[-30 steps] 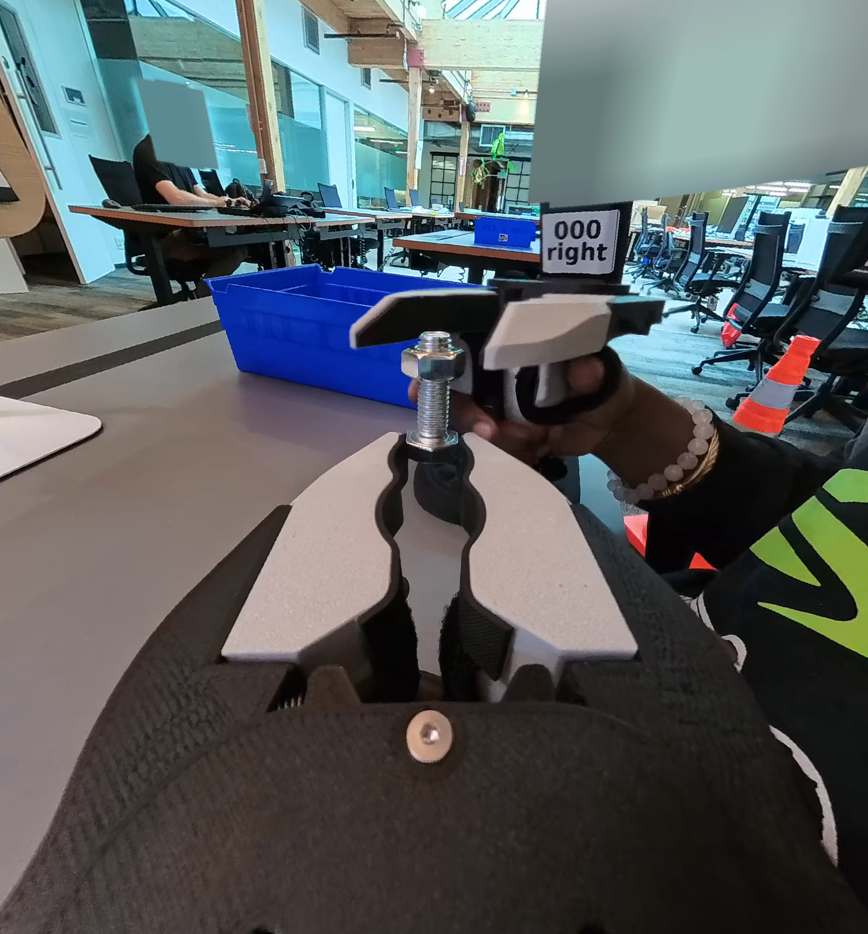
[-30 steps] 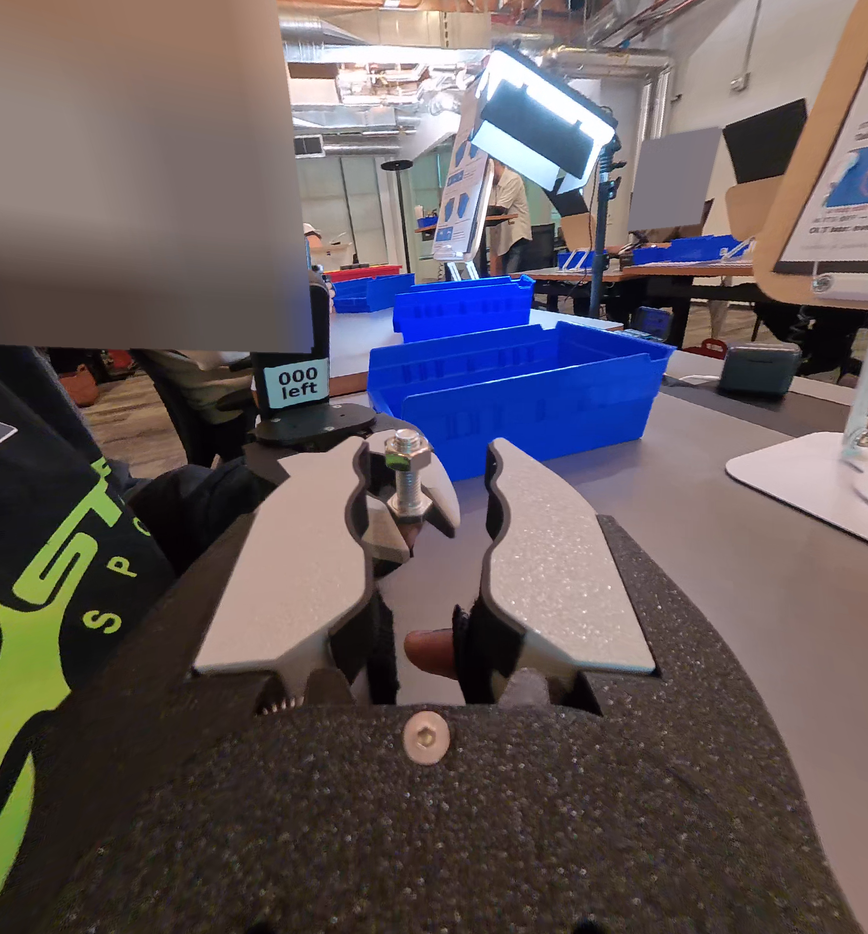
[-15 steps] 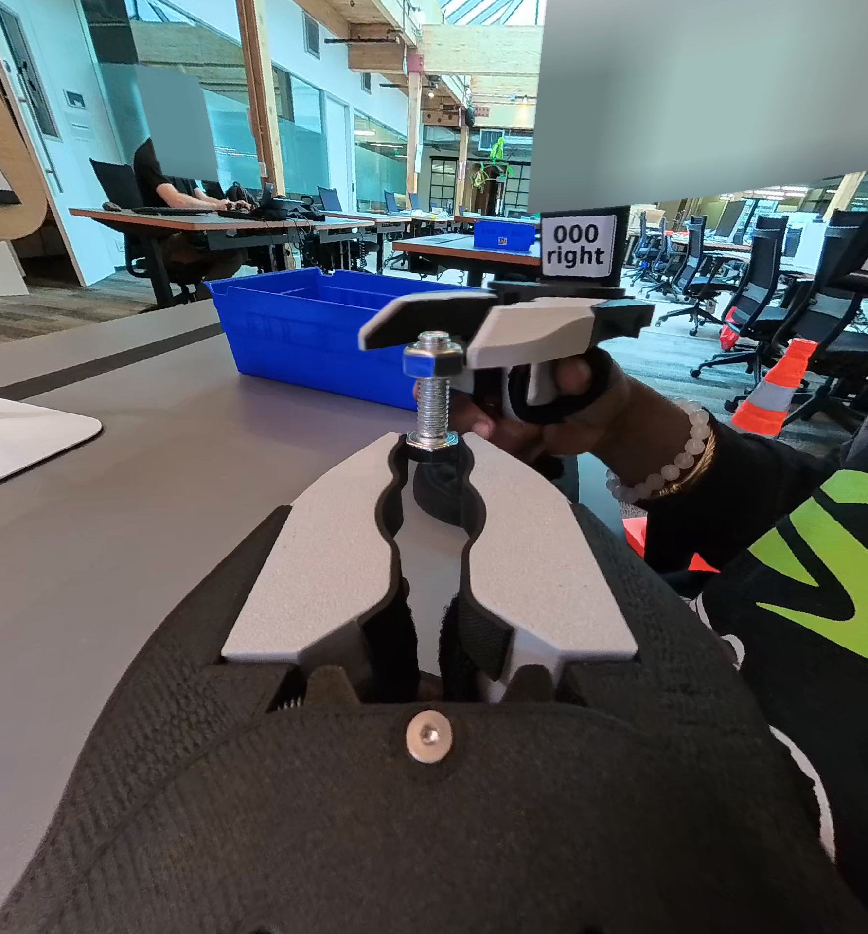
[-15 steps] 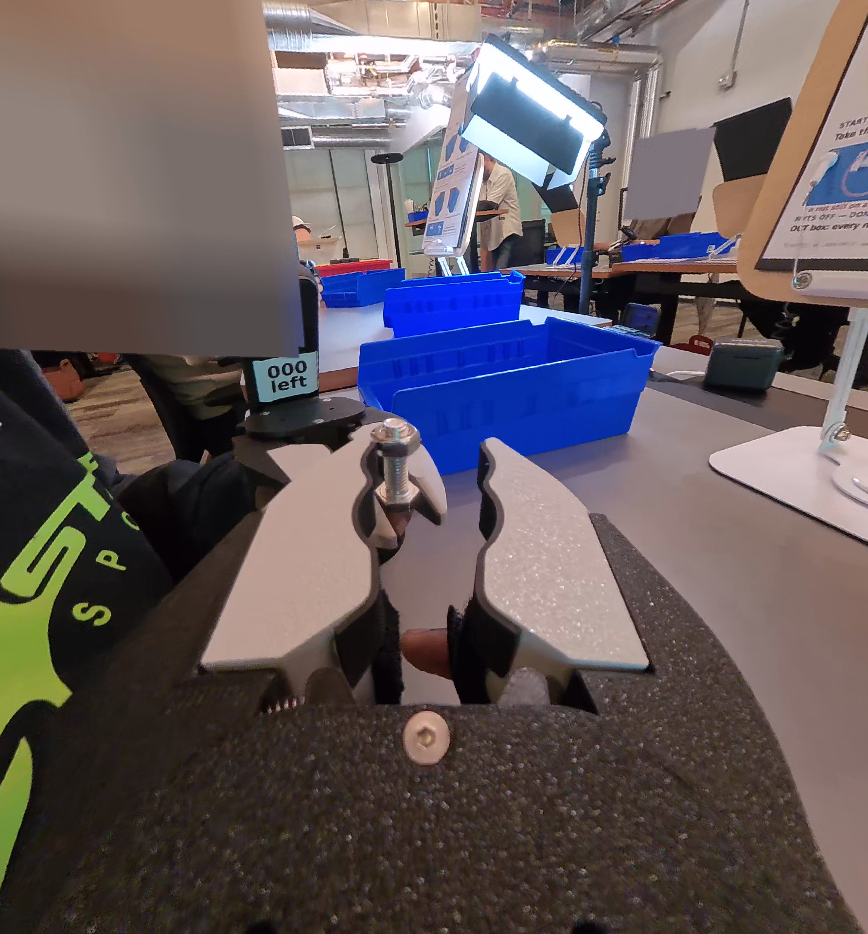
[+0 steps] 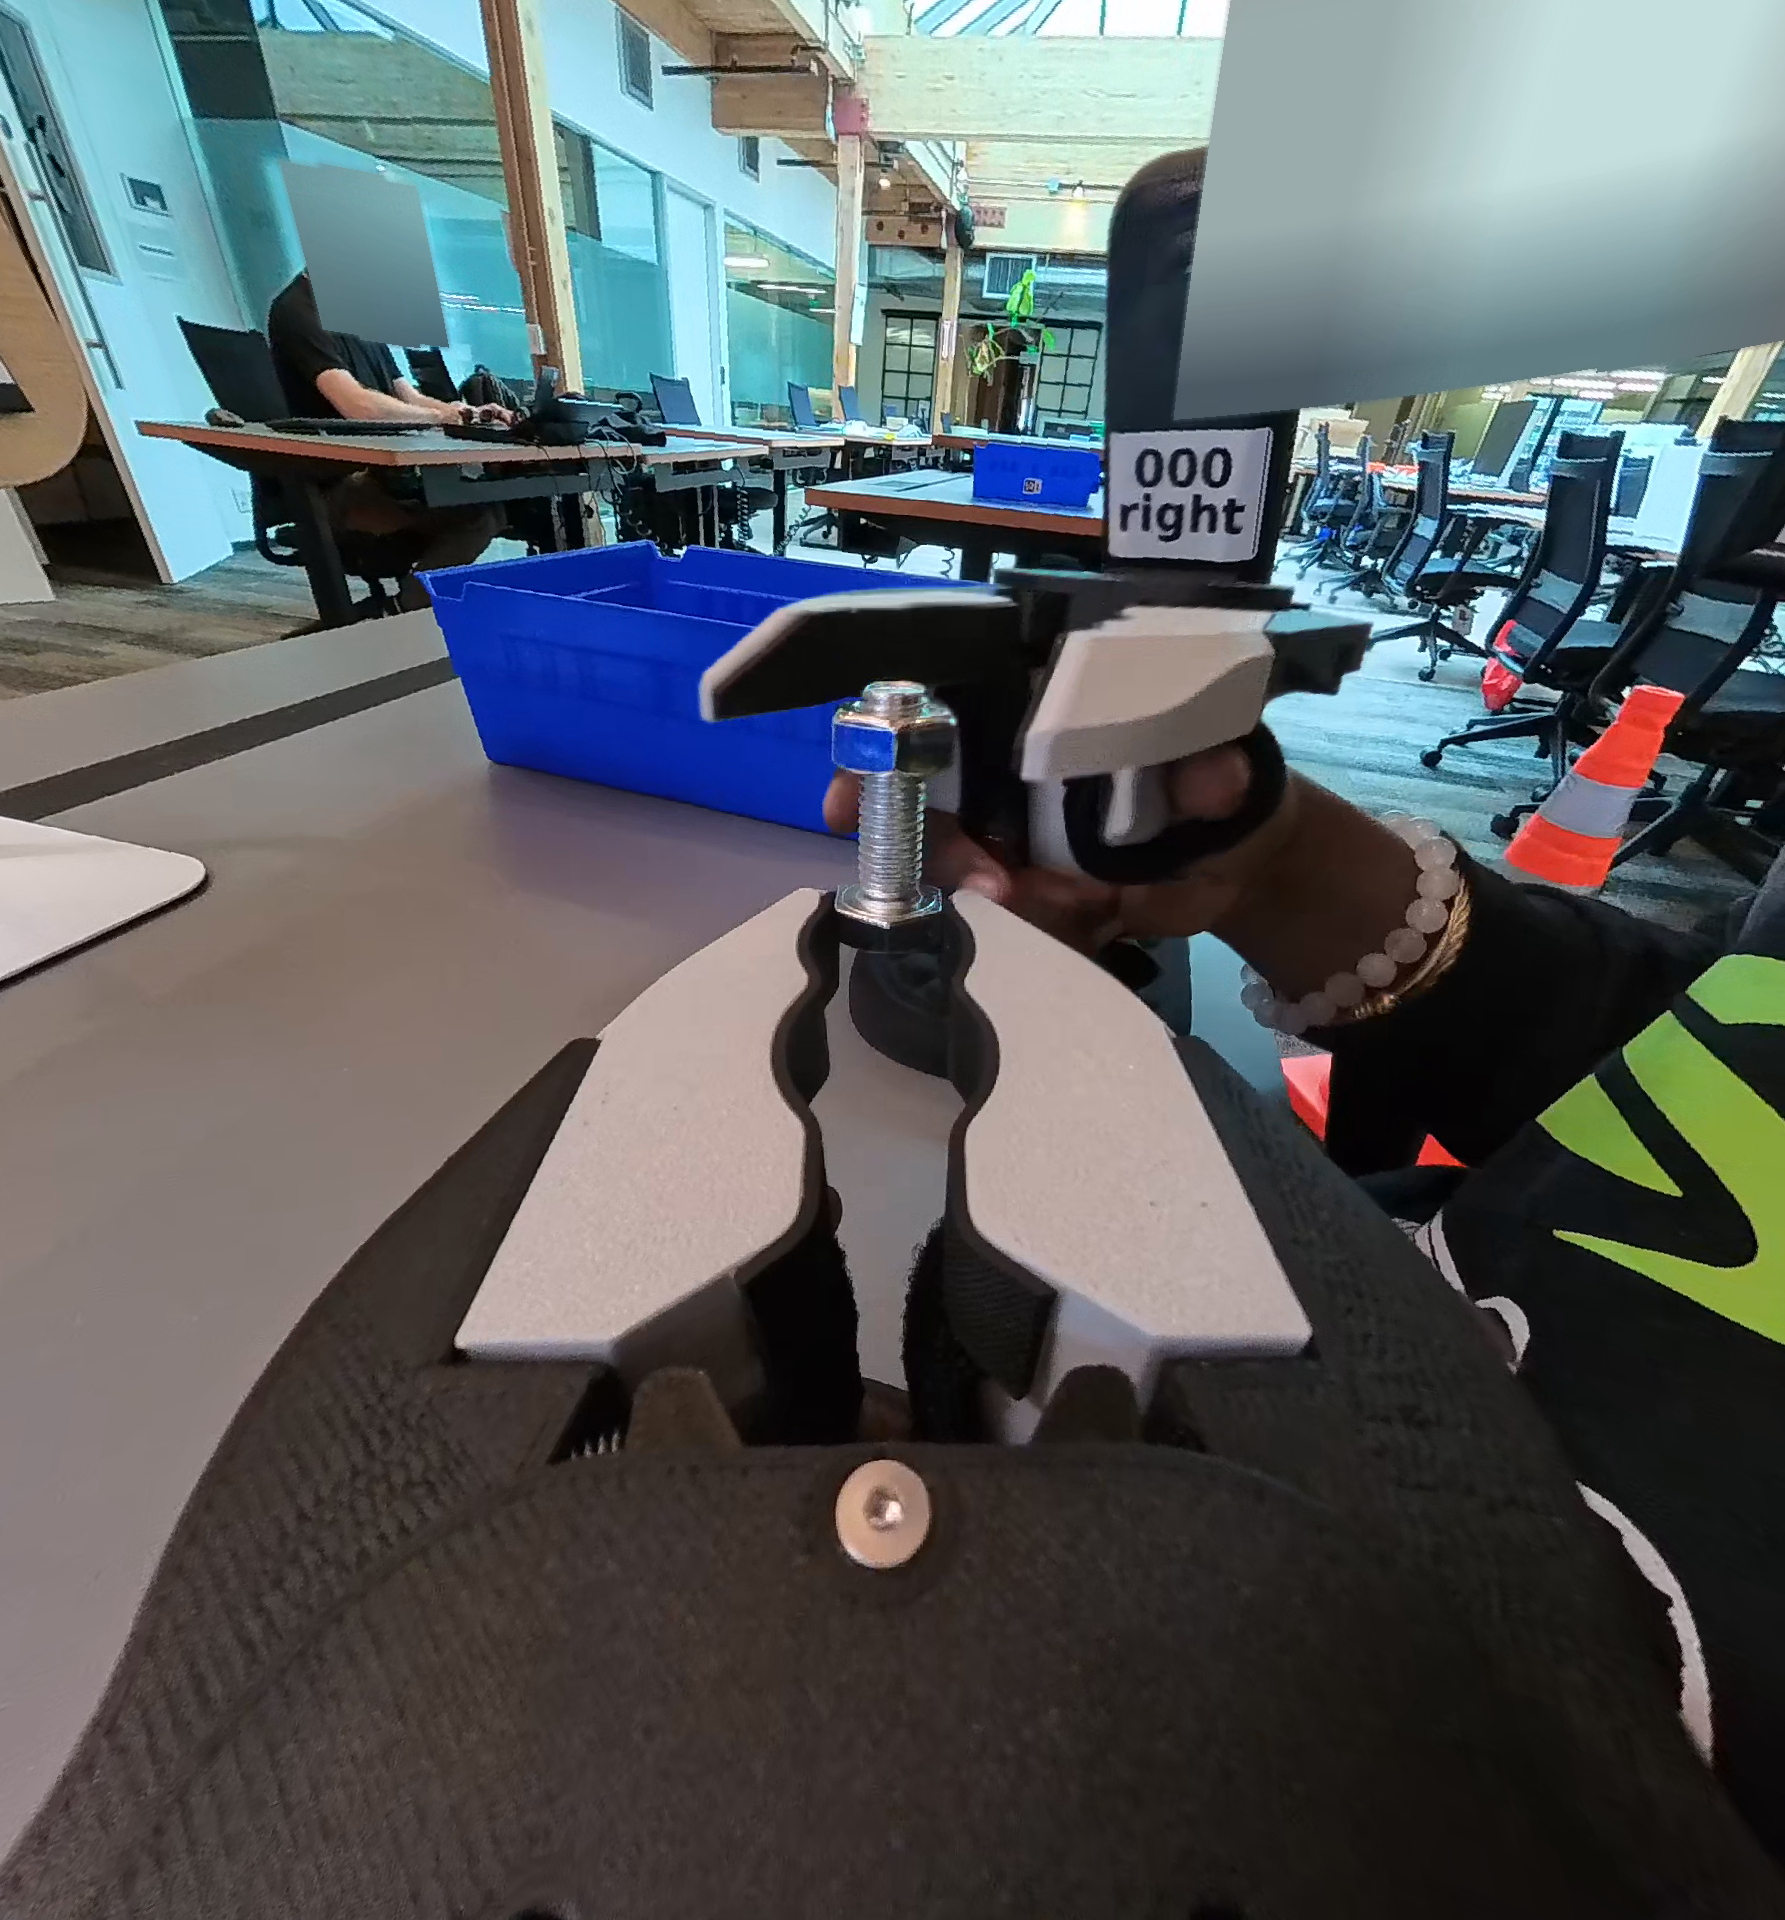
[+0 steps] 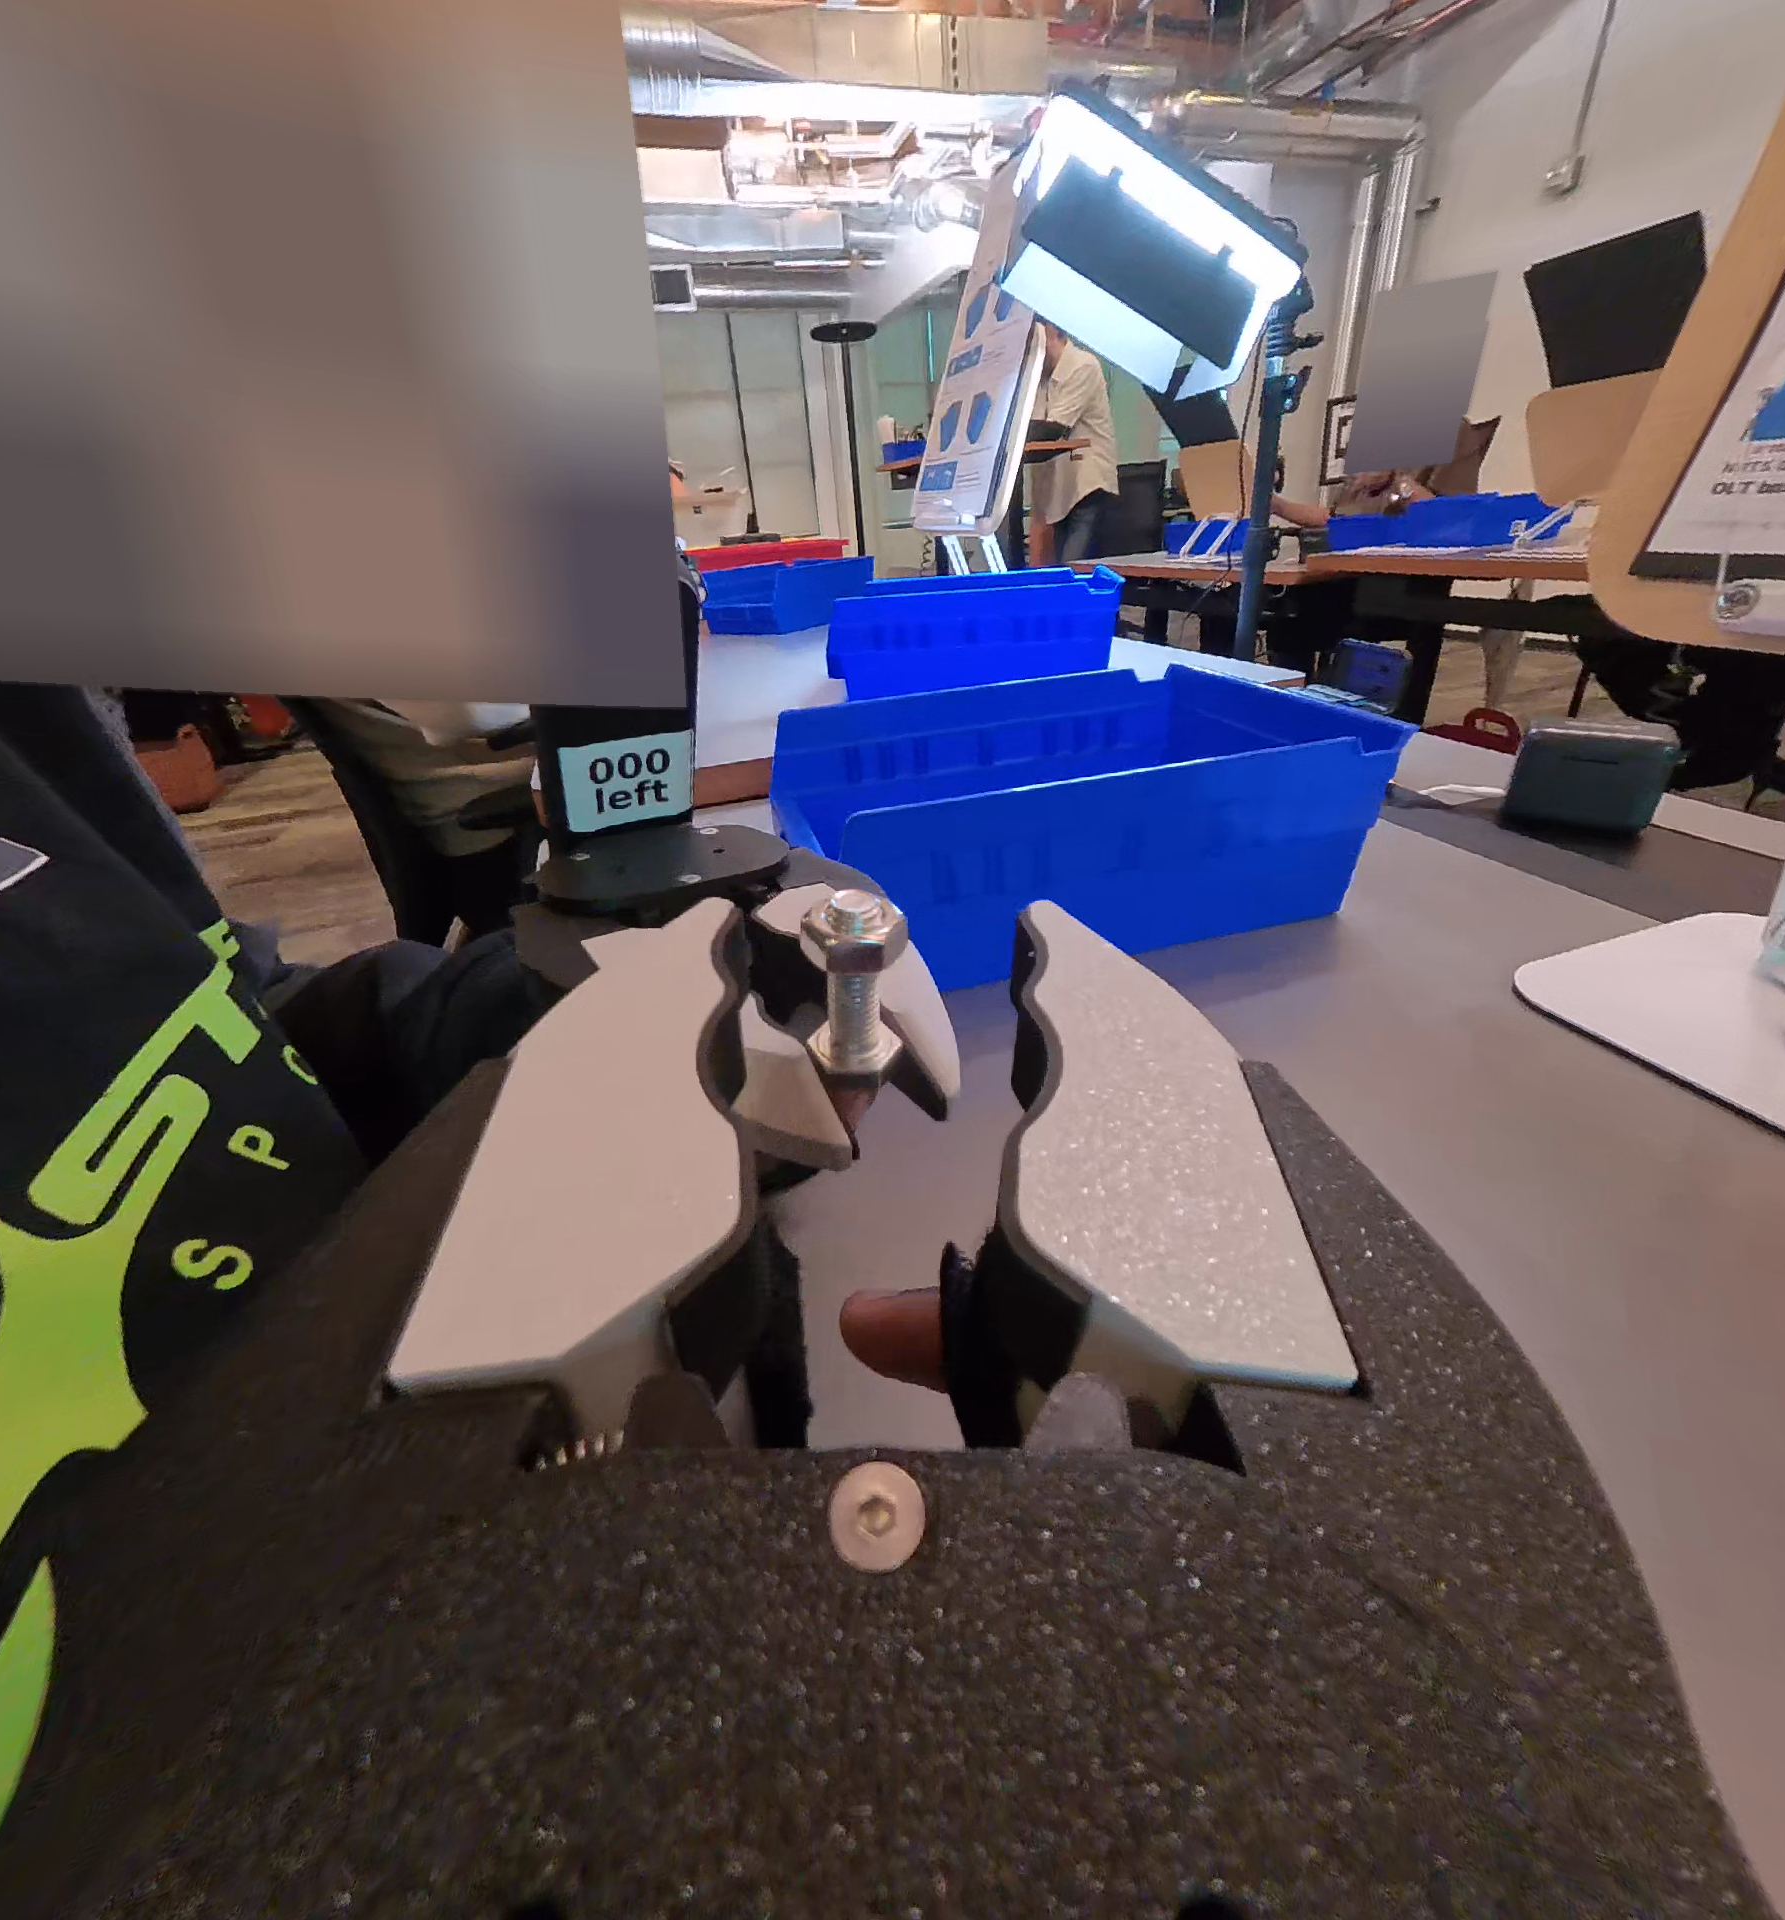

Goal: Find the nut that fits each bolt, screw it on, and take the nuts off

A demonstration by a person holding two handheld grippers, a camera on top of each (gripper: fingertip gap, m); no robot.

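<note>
My left gripper (image 5: 888,928) is shut on the hex head of a silver bolt (image 5: 889,821) and holds it upright, thread pointing up, above the grey table (image 5: 244,1039). A silver nut (image 5: 894,732) sits at the top of the thread. My right gripper (image 6: 875,935) is open, with its fingertips on either side of the nut (image 6: 855,928) and not touching it. In the left wrist view the right gripper (image 5: 872,717) comes in from the right at nut height. The bolt (image 6: 852,1003) and the left gripper (image 6: 846,1086) show between the right fingers.
A blue bin (image 5: 597,665) stands on the table behind the bolt; it also shows in the right wrist view (image 6: 1127,862). A white stand base (image 6: 1677,997) lies at the right of that view. The person's sleeve (image 5: 1490,997) is close at the right. Left and right tips are no more than a few centimetres apart.
The bolt and nut have stayed in the left gripper. The right gripper has shifted slightly around the nut and has stayed open.
</note>
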